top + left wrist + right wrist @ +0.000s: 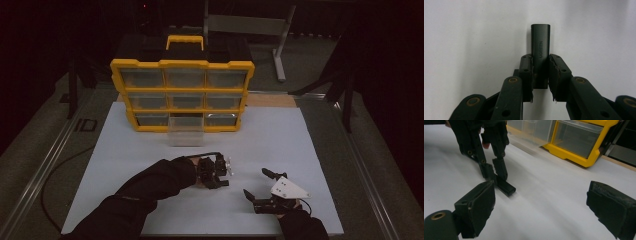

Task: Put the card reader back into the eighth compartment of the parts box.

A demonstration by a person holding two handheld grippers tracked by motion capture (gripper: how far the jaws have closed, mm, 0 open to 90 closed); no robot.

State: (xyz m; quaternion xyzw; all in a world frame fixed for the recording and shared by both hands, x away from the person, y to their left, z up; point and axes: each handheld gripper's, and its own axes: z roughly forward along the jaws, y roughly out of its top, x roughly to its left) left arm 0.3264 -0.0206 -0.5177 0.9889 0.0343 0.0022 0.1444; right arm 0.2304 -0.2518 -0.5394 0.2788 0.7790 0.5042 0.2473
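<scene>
Probably a workshop: yellow parts organizer [182, 95], dim surroundings.

A small black adapter [540, 50] was seen to be of smooth, matt plastic with faint raised lettering. The left gripper [540, 75] was made of matt black plastic with brass-coloured rivets, its pads [554, 72] rough and frayed. The table [280, 145] was covered in matt white. The organiser [182, 64] was of glossy yellow plastic, its drawers [185, 131] clear.
</scene>
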